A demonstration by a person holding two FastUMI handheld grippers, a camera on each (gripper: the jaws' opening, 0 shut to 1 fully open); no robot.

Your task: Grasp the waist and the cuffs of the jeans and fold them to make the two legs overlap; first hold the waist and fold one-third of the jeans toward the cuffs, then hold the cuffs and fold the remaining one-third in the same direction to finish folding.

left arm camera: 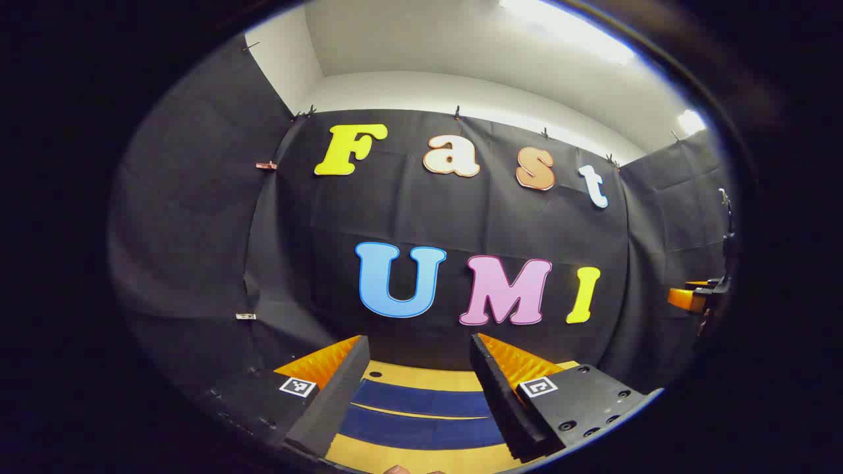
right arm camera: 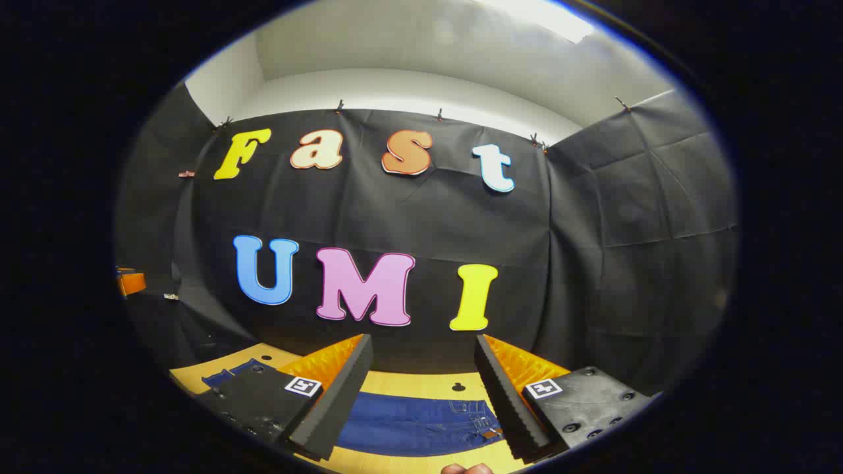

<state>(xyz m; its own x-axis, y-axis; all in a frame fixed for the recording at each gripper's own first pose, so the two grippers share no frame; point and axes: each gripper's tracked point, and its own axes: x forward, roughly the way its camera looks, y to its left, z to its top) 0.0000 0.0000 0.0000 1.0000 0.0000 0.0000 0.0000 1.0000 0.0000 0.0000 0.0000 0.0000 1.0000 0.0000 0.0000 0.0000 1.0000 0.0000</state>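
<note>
Jeans (right arm camera: 421, 424) lying on table (right arm camera: 421, 383), ahead below right gripper (right arm camera: 421, 395); legs (left arm camera: 421, 415) lying ahead below left gripper (left arm camera: 421, 395).

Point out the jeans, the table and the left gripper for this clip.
jeans (right arm camera: 421, 421): right gripper view, denim near the waist.
table (left arm camera: 421, 378): left gripper view, bare wooden top beyond the legs.
left gripper (left arm camera: 418, 395): left gripper view, midway between its open fingers.

jeans (right arm camera: 421, 424) | dark blue denim | lying flat on table | legs side by side, unfolded

Left tongs (left arm camera: 420, 388) spread wide; right tongs (right arm camera: 421, 392) likewise, both holding nothing.
</note>
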